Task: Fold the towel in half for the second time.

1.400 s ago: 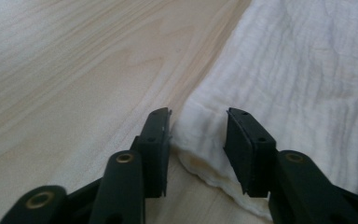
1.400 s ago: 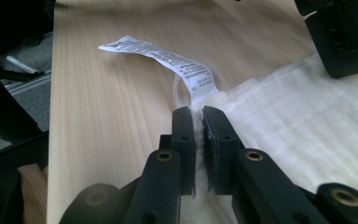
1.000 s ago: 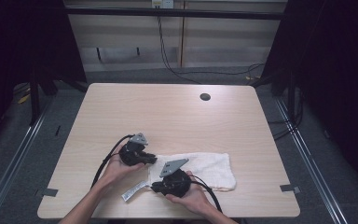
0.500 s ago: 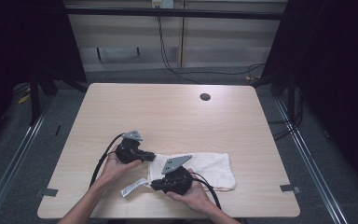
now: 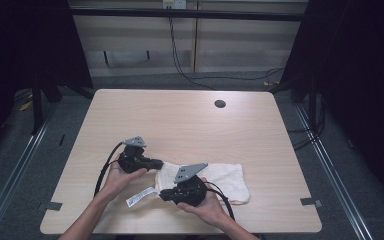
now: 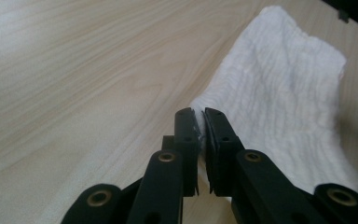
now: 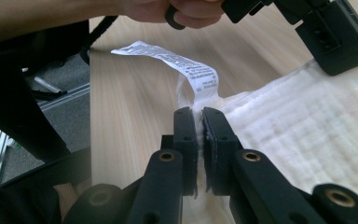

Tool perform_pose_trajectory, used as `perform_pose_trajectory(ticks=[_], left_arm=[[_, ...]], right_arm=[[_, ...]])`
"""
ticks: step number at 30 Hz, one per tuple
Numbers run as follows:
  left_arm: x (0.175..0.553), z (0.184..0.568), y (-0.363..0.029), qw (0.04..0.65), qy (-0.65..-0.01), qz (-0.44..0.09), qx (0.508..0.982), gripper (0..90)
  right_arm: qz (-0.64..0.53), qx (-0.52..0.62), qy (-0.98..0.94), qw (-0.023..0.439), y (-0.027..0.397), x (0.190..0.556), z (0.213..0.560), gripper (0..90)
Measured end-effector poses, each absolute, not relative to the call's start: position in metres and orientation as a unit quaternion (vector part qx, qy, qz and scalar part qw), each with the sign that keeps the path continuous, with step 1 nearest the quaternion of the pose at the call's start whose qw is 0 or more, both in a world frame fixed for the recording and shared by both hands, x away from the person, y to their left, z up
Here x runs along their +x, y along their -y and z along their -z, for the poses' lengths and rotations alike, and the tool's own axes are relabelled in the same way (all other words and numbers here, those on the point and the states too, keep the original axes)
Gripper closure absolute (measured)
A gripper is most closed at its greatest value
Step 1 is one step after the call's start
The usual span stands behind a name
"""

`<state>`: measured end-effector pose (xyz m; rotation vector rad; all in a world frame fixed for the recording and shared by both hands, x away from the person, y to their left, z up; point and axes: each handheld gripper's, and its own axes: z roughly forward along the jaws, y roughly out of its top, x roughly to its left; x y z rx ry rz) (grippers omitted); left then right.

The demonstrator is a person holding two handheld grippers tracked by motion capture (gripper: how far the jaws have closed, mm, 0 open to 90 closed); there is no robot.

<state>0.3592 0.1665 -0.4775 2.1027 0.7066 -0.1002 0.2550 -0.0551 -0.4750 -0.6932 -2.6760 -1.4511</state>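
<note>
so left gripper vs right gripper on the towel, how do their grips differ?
The left gripper pinches a plain corner of the white towel on its far side; the right gripper pinches the near corner, where the printed care label sticks out. In the high view the left gripper points right, the right gripper points left. Both are shut on the towel's left edge.

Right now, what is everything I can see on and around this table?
towel: one, white, near edge of the table, both grippers shut on its left end
care label: one, white with print, on the towel's corner
table: one, light wood, centre
hole: one, dark, round, far right of tabletop
cables: several, black, floor behind the table
left gripper: one, black, shut on towel
right gripper: one, black, shut on towel by the label
hands: two, holding the grippers
</note>
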Motion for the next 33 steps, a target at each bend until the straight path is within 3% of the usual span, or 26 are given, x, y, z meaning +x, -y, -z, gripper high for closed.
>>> perform_pose_trajectory(ticks=[17,33], left_arm=[[0.359,0.454,-0.177,0.459,-0.291,0.016,0.839,84.7],[0.36,0.443,-0.19,0.478,-0.294,0.03,0.827,84.8]], right_arm=[[0.496,-0.204,0.844,0.001,0.054,0.265,0.445,84.6],[0.508,-0.184,0.842,0.003,0.037,0.269,0.427,84.6]])
